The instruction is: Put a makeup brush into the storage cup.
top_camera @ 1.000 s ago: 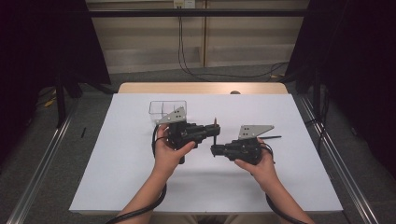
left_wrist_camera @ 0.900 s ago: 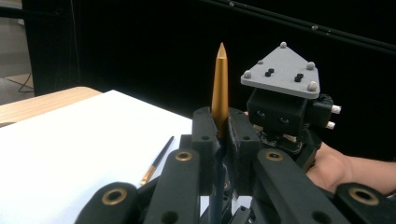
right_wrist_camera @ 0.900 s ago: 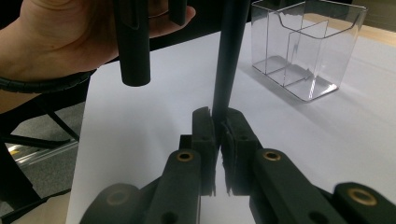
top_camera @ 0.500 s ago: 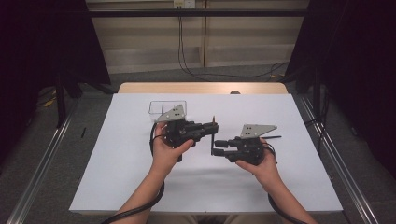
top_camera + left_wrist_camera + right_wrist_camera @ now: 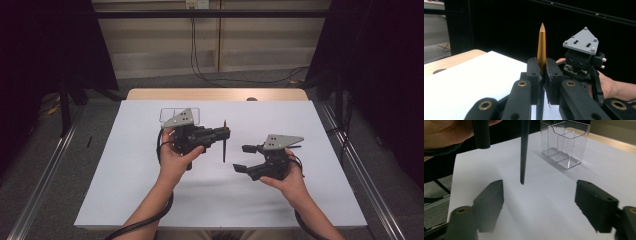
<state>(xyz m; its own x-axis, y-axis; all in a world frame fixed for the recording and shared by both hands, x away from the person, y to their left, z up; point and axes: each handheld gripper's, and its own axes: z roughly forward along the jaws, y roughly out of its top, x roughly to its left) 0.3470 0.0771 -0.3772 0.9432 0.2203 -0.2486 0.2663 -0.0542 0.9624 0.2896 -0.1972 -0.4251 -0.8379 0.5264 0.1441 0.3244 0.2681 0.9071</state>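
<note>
The left gripper [image 5: 223, 134] clamps a slim dark pen with a gold pointed cap [image 5: 224, 142] — upright; the right gripper [image 5: 243, 158] has just been opening — jaws wide, nothing between them. A clear plastic box [image 5: 564, 143] stands beyond.

Slim dark pen [image 5: 224, 145] with gold pointed cap, upright, pinched above the white sheet

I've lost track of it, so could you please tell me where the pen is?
In the high view the pen is left of centre above the white sheet, clamped in the left claw, right of the clear box.
</note>
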